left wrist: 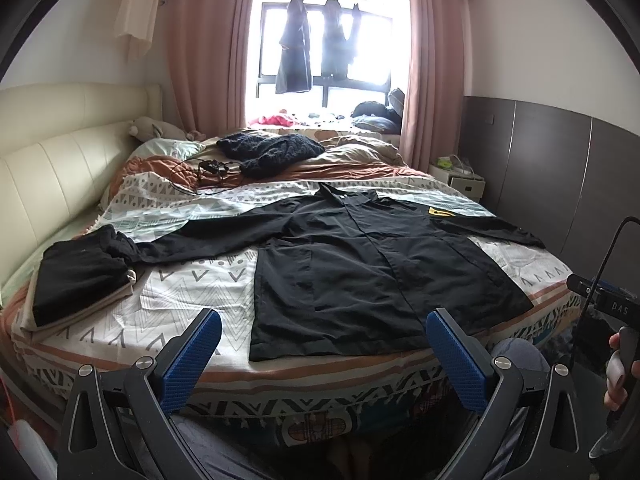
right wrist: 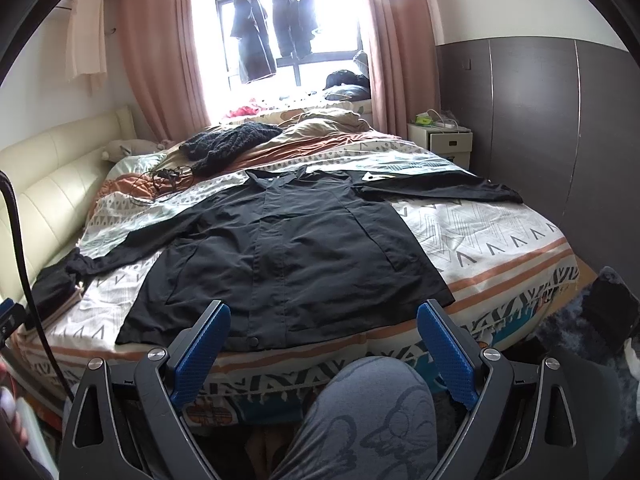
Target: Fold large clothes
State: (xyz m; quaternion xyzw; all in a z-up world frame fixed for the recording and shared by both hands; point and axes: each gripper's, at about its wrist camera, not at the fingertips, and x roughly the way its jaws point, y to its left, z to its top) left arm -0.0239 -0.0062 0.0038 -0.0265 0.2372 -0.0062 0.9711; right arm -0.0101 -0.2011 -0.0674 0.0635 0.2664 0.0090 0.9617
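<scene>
A large black jacket point(left wrist: 360, 264) lies flat and face up on the patterned bedspread point(left wrist: 192, 292), sleeves spread to both sides, hem toward me. It also shows in the right wrist view point(right wrist: 288, 248). My left gripper point(left wrist: 322, 336) is open and empty, held in front of the bed's near edge just short of the hem. My right gripper point(right wrist: 323, 326) is open and empty, also just short of the hem. The right gripper's body shows at the right edge of the left wrist view point(left wrist: 608, 304).
A folded stack of clothes point(left wrist: 80, 280) lies at the bed's left near the cream headboard point(left wrist: 60, 160). A dark knitted garment point(left wrist: 272, 148) and cables point(left wrist: 208, 172) lie further back. A white nightstand point(right wrist: 444, 136) stands at the right. My knee point(right wrist: 372, 408) is below the bed edge.
</scene>
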